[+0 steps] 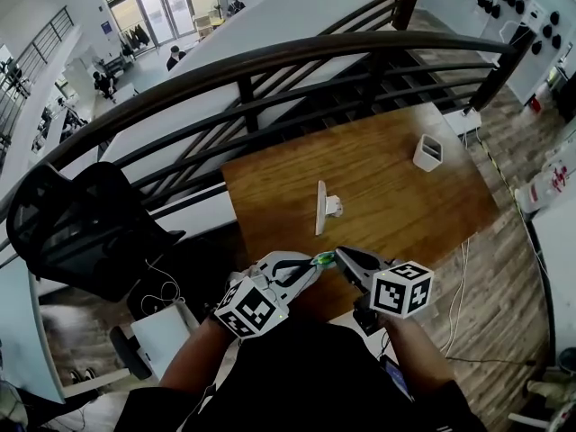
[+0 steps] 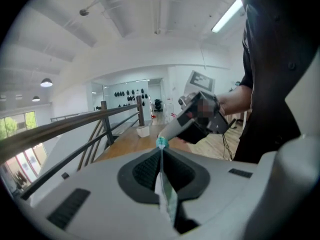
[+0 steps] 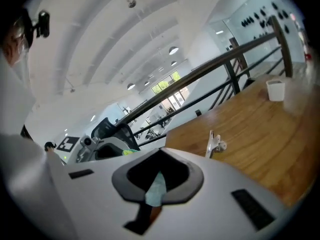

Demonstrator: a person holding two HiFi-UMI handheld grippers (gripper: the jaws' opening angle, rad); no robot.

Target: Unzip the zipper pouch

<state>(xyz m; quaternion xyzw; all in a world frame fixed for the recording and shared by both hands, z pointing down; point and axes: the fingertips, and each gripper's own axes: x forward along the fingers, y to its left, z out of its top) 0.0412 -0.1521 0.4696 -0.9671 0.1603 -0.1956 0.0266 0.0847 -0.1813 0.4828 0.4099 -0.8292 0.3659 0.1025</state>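
Observation:
The zipper pouch [image 1: 324, 259] is a small green and teal thing held in the air between my two grippers, above the near edge of the table. My left gripper [image 1: 310, 265] is shut on it: in the left gripper view the pouch's thin pale edge [image 2: 165, 189] is pinched between the jaws, with its teal tip [image 2: 161, 143] sticking out. My right gripper [image 1: 343, 257] is shut on a teal part of the pouch [image 3: 156, 189]; whether that part is the zipper pull I cannot tell. The right gripper's tip [image 2: 169, 130] meets the teal tip from the far side. Most of the pouch is hidden.
A wooden table [image 1: 396, 187] lies ahead with a white square cup [image 1: 427, 153] at its far right and a small white stand [image 1: 322, 207] near its middle. A black railing [image 1: 270, 70] runs behind it. A black mesh chair [image 1: 81, 228] stands to the left.

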